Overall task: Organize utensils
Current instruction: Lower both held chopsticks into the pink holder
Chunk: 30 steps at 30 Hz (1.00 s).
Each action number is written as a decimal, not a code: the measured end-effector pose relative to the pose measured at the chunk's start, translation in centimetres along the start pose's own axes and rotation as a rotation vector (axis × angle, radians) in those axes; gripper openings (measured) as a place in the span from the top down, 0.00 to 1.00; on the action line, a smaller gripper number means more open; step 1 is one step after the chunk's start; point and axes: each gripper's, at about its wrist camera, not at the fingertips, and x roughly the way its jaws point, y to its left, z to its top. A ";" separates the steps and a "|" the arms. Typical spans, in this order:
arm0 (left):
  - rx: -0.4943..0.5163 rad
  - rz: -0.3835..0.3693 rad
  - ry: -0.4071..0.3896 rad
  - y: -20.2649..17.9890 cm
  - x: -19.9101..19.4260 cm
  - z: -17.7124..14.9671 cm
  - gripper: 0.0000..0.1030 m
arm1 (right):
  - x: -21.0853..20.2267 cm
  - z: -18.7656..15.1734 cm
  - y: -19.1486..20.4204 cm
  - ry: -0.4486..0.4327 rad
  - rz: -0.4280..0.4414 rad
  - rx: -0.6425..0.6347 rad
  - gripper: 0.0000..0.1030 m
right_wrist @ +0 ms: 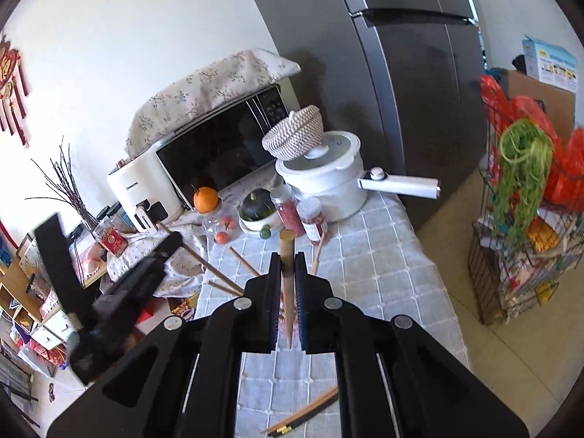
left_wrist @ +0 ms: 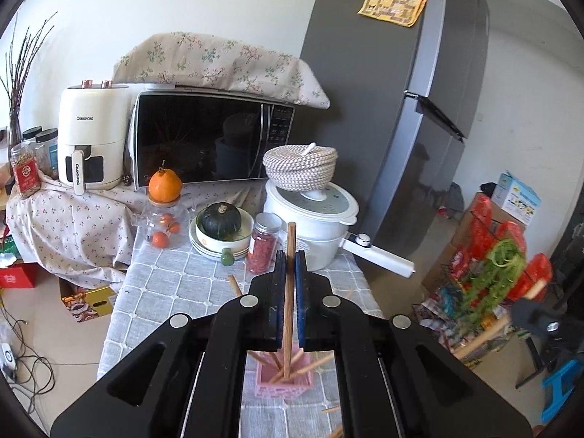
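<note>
**A chopstick in each gripper**

Our left gripper (left_wrist: 290, 266) pinches a wooden chopstick (left_wrist: 289, 292) upright, its lower end inside the pink holder (left_wrist: 284, 383) on the table (left_wrist: 175, 292); our right gripper (right_wrist: 288, 270) clamps another chopstick (right_wrist: 287, 273) above the cloth; loose chopsticks (right_wrist: 303, 416) lie by the table's near edge.

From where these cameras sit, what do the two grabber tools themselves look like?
Both look alike. The left hand-held gripper and right hand-held gripper are matte black, with angular arms carrying round silver discs and long cut-out slots. Each has two flat upright fingers lined with ribbed dark blue pads. No cables, markings or sleeves show.
</note>
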 end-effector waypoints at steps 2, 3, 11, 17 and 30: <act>-0.005 0.013 0.016 0.2 1.4 -0.3 0.96 | 0.6 0.5 0.1 -0.002 0.005 0.000 0.92; -0.010 0.014 0.023 0.3 1.9 -0.4 0.95 | 1.1 0.8 0.2 -0.003 0.008 -0.001 0.92; -0.088 -0.009 0.080 2.6 2.7 -2.2 0.92 | 4.2 1.7 0.7 0.000 -0.003 -0.004 0.92; -0.151 -0.027 -0.056 4.5 -2.9 -1.3 0.88 | 6.0 1.8 1.2 0.005 -0.022 0.004 0.92; -0.472 -0.072 0.165 14.3 0.2 -3.0 0.75 | 3.7 2.0 1.5 -0.015 0.003 0.013 0.92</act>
